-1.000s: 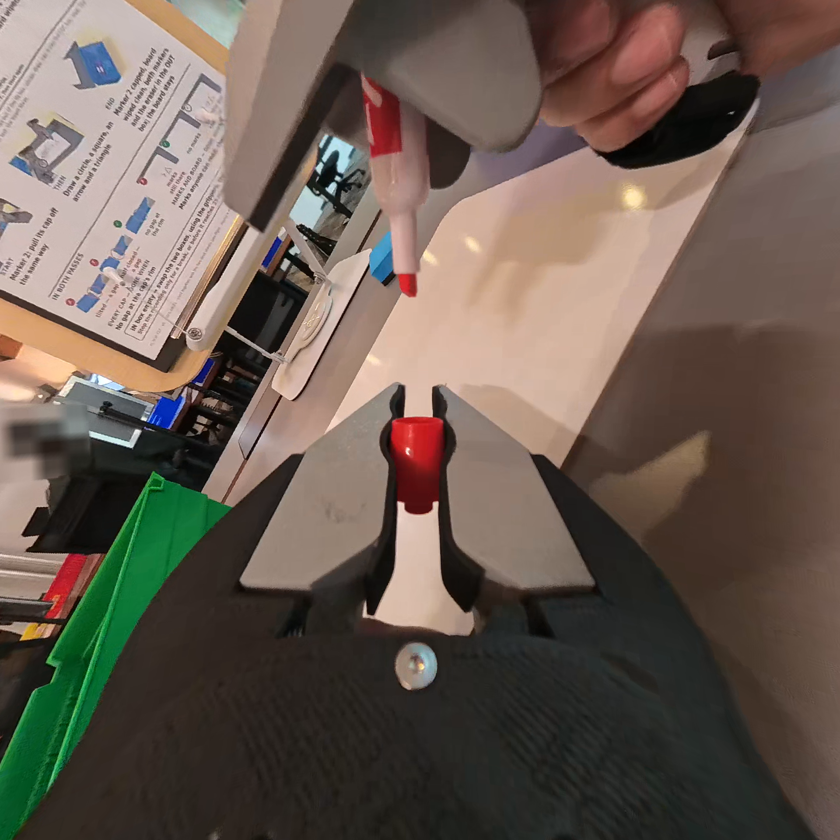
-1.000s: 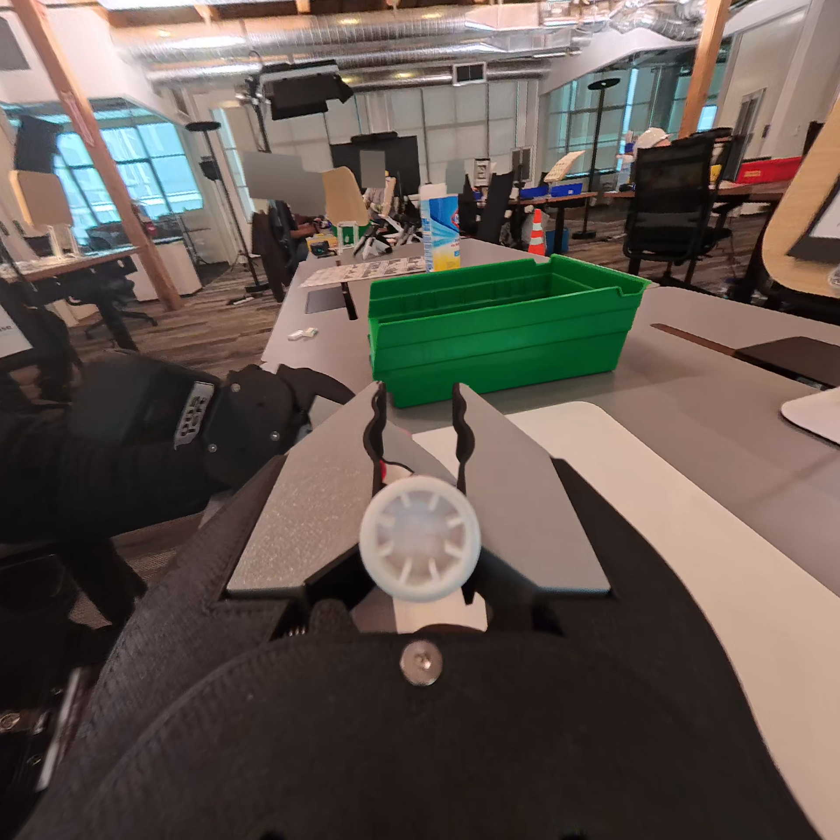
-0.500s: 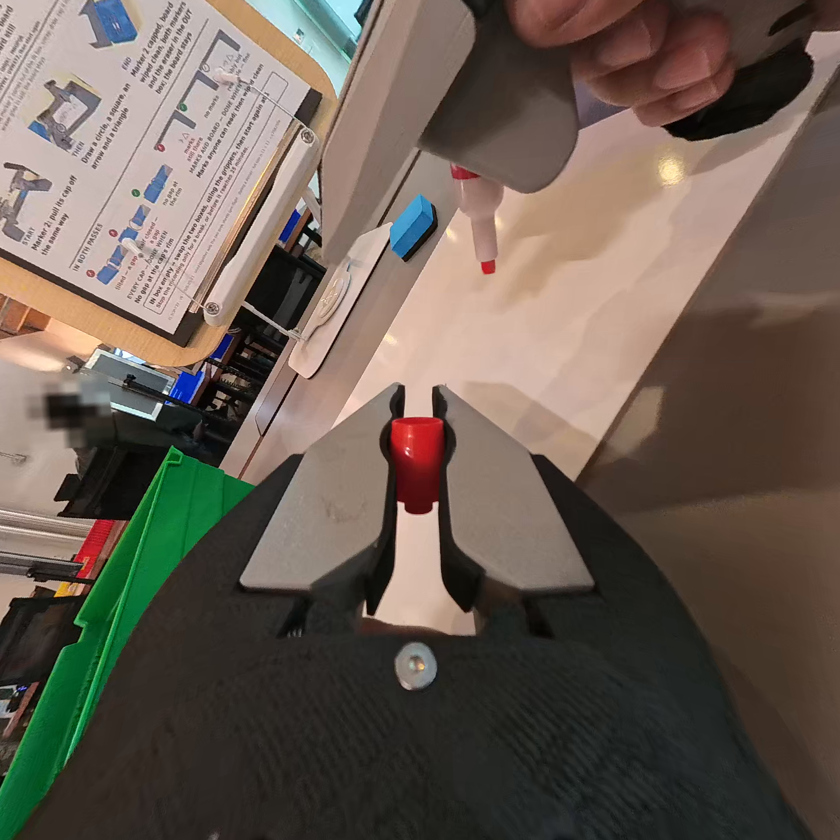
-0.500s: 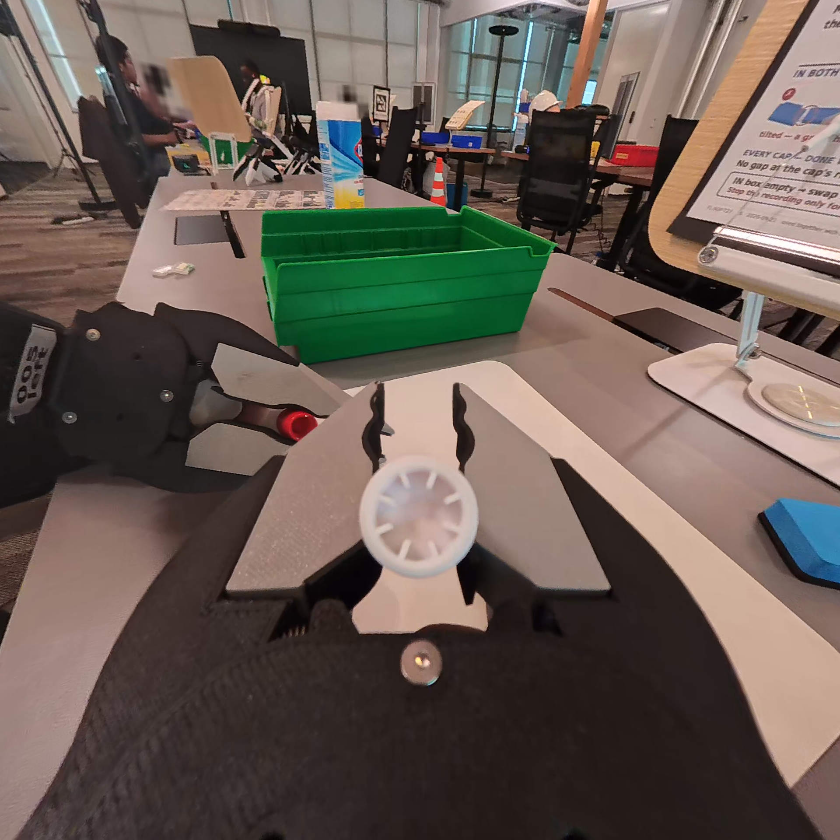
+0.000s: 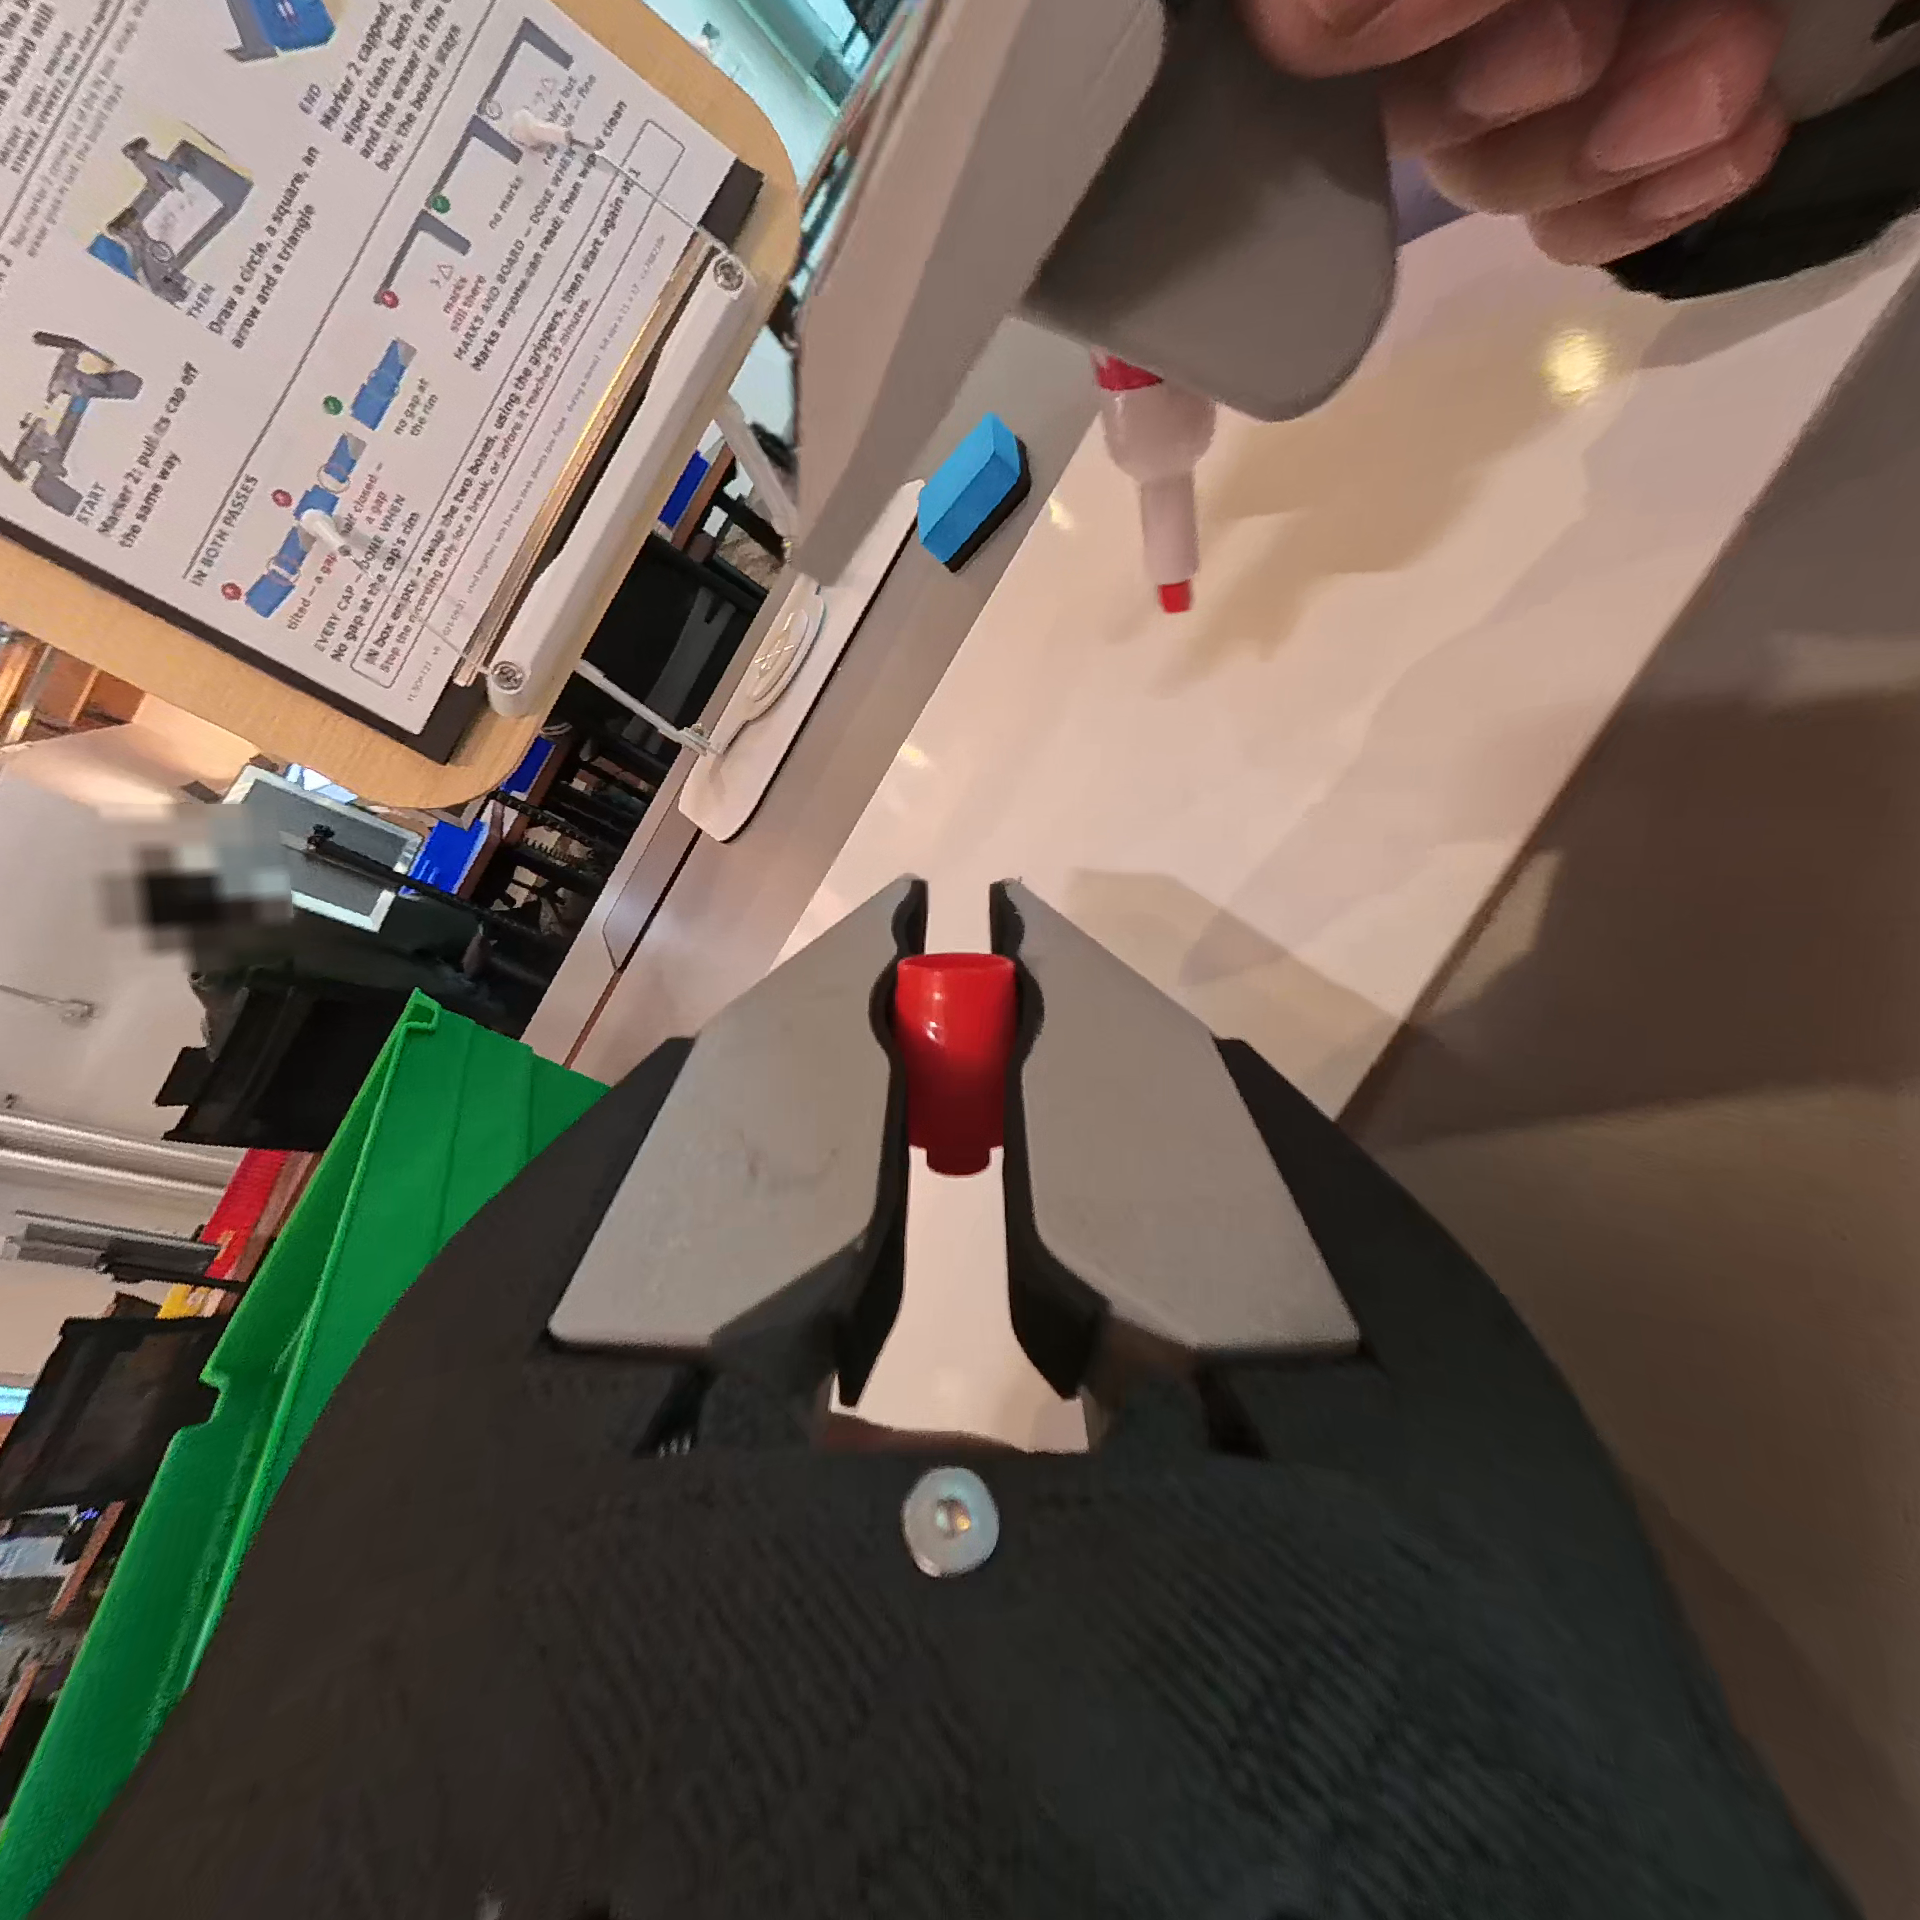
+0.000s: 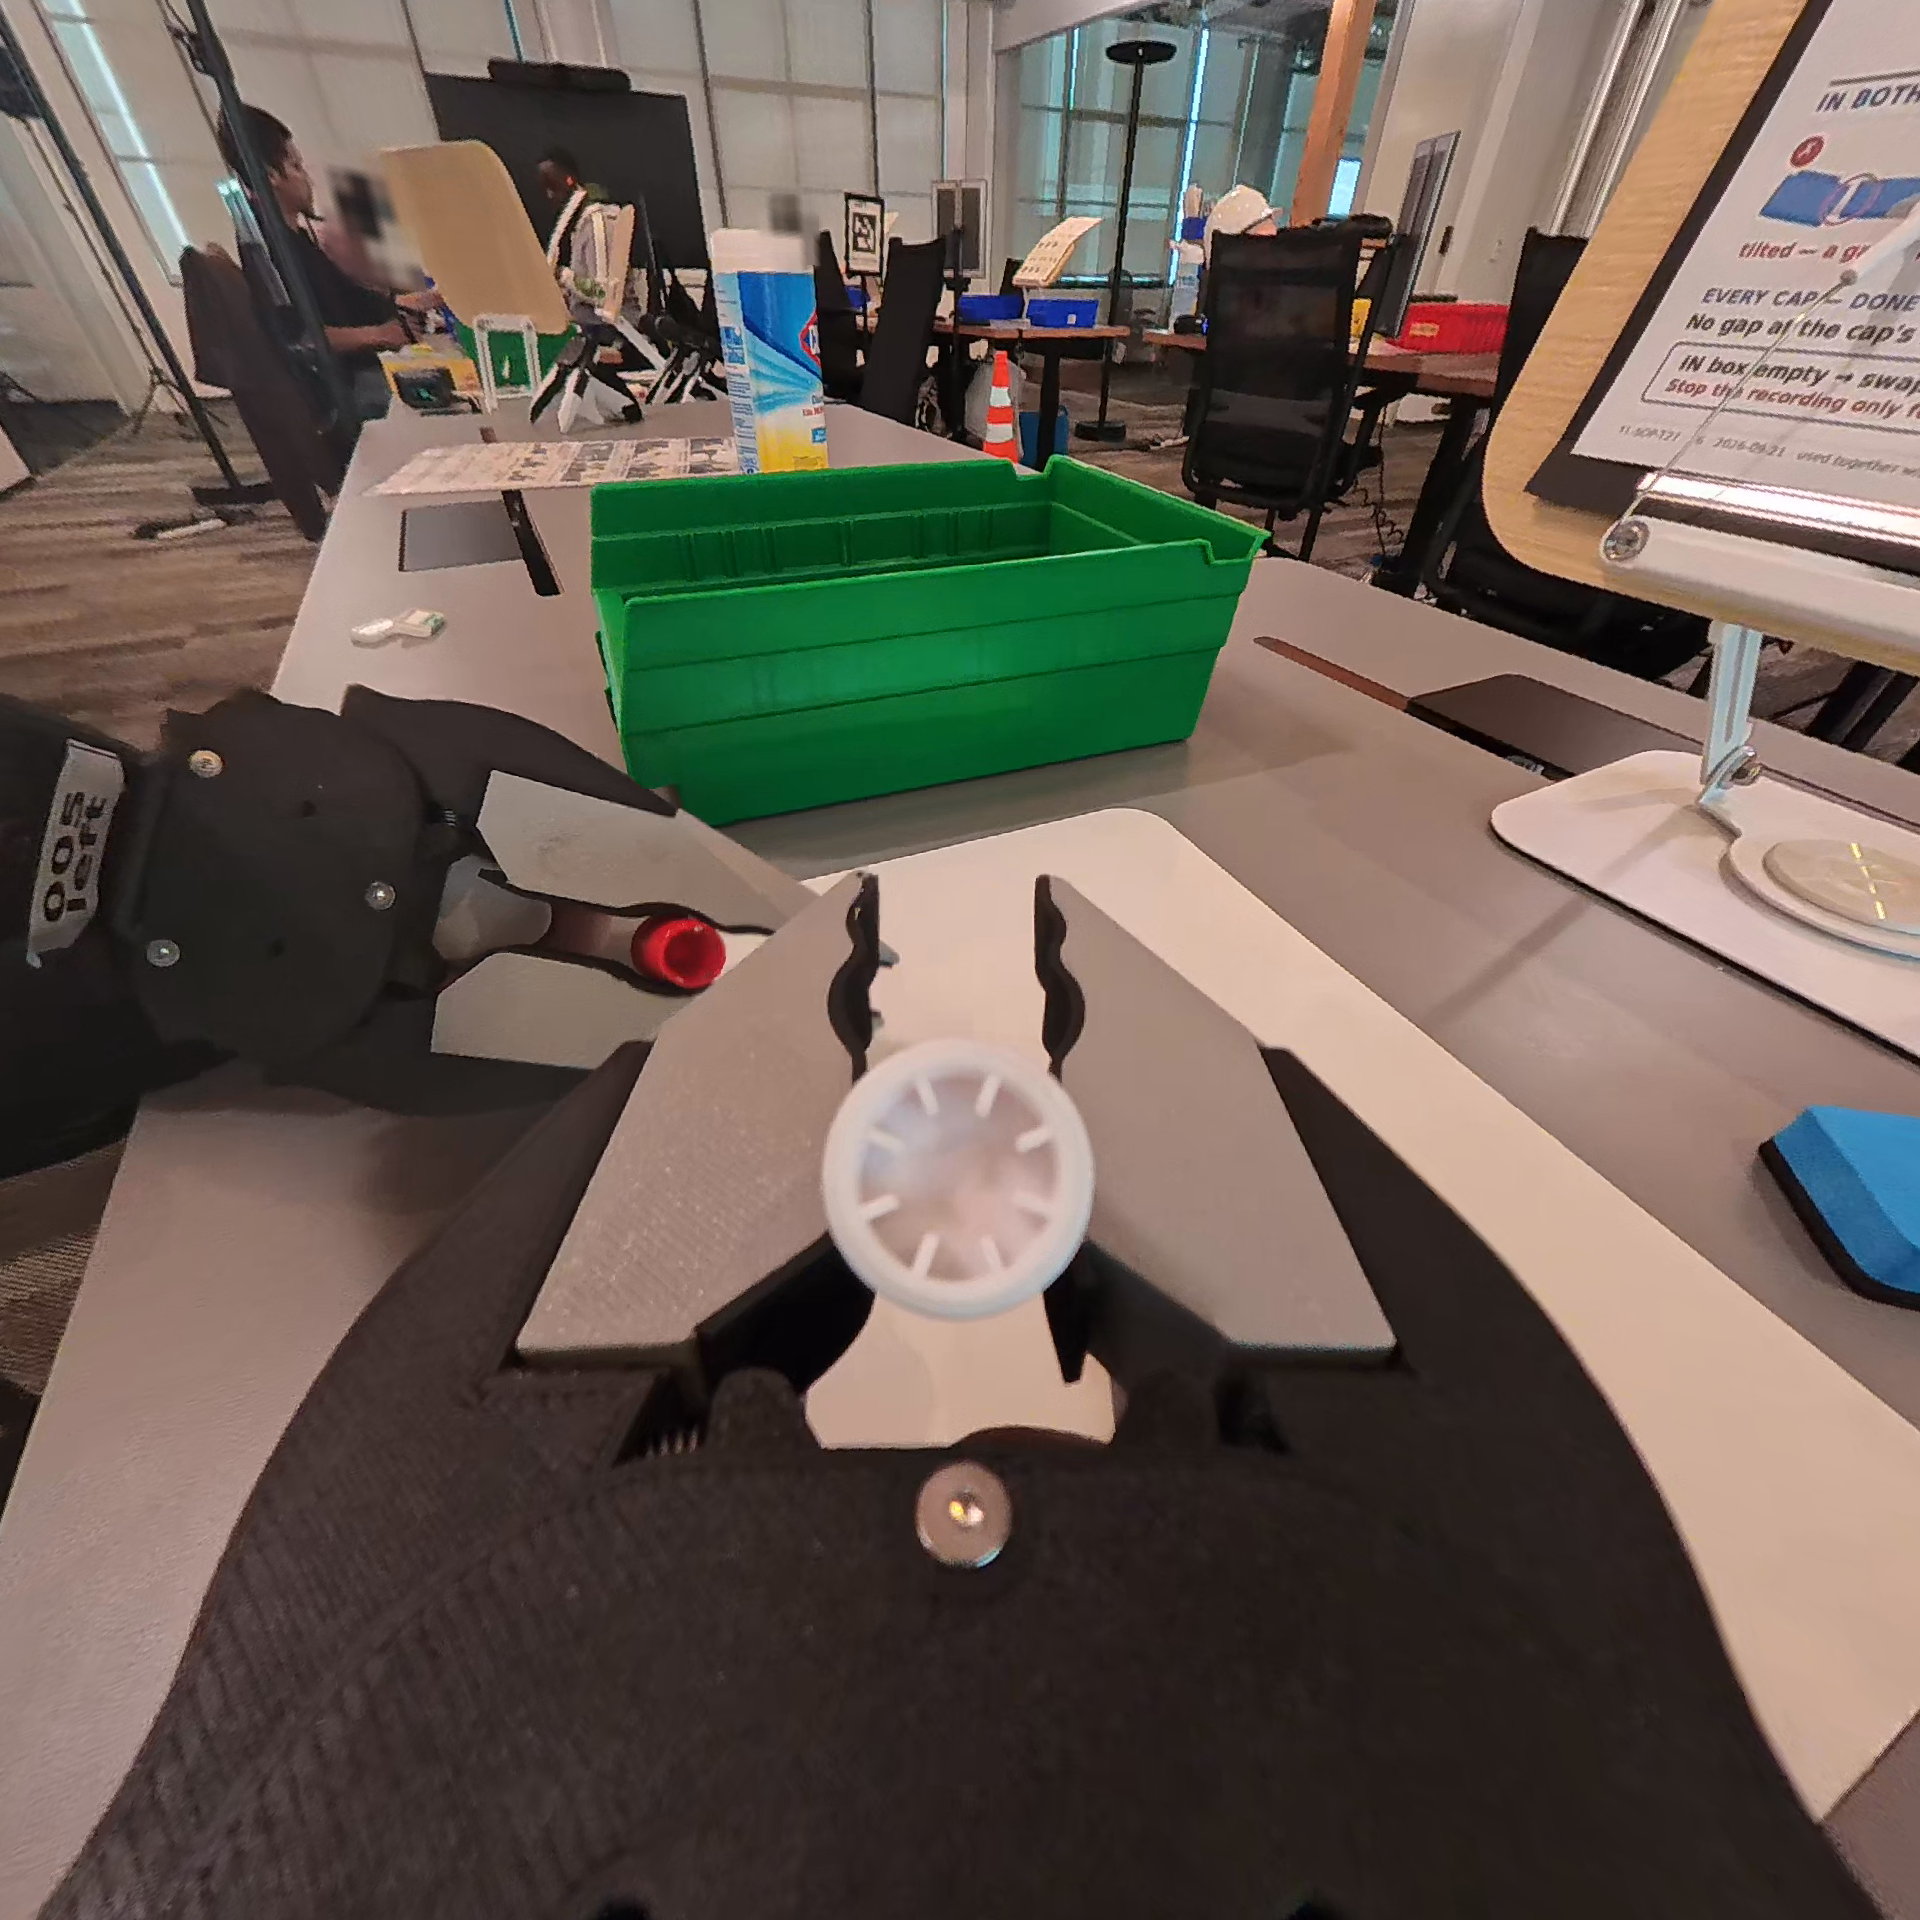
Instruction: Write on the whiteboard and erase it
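Two parts now: marker (image 5: 1162, 488), upper right of left view, clamped in right gripper (image 6: 954, 914), tip just above whiteboard (image 5: 1299, 727). Cap (image 5: 953, 1060) pinched in left gripper (image 5: 956, 904). Board looks blank: writing unstarted, erasing left. Eraser (image 6: 1860, 1195) at right edge, right view.

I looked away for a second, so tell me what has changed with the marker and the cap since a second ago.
The right hand-held gripper, shut on the uncapped marker, moved farther along the whiteboard, away from the left hand-held gripper, and turned right, bringing the blue eraser into its view. Nothing was gripped or released. The red cap stays clamped in the left; the green bin is unmoved.
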`<state>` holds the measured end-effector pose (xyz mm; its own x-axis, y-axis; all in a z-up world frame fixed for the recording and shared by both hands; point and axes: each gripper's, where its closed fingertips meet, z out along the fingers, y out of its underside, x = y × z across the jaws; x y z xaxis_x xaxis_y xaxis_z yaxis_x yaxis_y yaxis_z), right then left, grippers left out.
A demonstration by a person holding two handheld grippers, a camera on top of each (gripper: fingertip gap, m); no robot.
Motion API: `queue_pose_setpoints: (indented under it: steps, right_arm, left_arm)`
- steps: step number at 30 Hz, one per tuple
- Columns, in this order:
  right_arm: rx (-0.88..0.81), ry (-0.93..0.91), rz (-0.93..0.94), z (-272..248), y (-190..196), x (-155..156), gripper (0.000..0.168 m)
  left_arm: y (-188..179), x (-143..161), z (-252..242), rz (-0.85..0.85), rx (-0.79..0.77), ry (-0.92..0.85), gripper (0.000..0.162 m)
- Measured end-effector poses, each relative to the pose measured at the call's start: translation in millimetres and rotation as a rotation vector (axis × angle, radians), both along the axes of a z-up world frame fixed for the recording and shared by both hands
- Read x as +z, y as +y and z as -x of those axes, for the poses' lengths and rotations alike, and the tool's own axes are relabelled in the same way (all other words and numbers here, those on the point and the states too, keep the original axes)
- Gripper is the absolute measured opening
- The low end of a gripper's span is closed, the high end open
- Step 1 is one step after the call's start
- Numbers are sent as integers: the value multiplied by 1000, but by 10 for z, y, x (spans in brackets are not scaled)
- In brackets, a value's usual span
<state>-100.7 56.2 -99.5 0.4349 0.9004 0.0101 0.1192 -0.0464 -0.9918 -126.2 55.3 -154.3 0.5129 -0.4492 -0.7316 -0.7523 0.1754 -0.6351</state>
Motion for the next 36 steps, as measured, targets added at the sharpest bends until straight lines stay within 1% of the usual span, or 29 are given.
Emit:
queue_pose_setpoints:
  steps: [5, 8, 10, 13, 15, 16, 20, 23, 26, 27, 36]
  right_arm:
    - [5, -11, 29, -1, 5, -52, 28]
    - [24, 13, 56, 0, -11, -47, 28]
    - [26, 28, 72, -15, -6, -42, 27]
    - [61, 87, 108, -35, -26, 17, 27]
    - [114, 167, 141, -50, -74, 115, 27]
    - [141, 209, 152, -64, -98, 170, 27]
    - [294, 326, 185, -83, -270, 351, 27]
    - [388, 298, 124, -49, -439, 417, 27]
    - [419, 277, 65, -38, -532, 464, 27]
    - [435, 280, 60, -36, -565, 477, 27]
    - [537, 265, 13, 72, -821, 506, 26]
  left_arm:
    - [94, 64, 175, 31, 82, -92, 10]
    - [98, 90, 210, 45, 87, -134, 9]
    - [68, 87, 178, 49, 60, -133, 9]
    - [-27, 80, 58, 68, -27, -135, 9]
    - [-191, 89, -113, 94, -159, -150, 9]
    - [-249, 88, -164, 116, -196, -161, 9]
    - [-414, 159, -279, 211, -323, -262, 9]
    - [-515, 209, -293, 346, -414, -369, 9]
    - [-658, 258, -297, 487, -523, -466, 9]
    - [-693, 264, -301, 513, -544, -480, 9]
    - [-764, 292, -372, 519, -581, -493, 9]
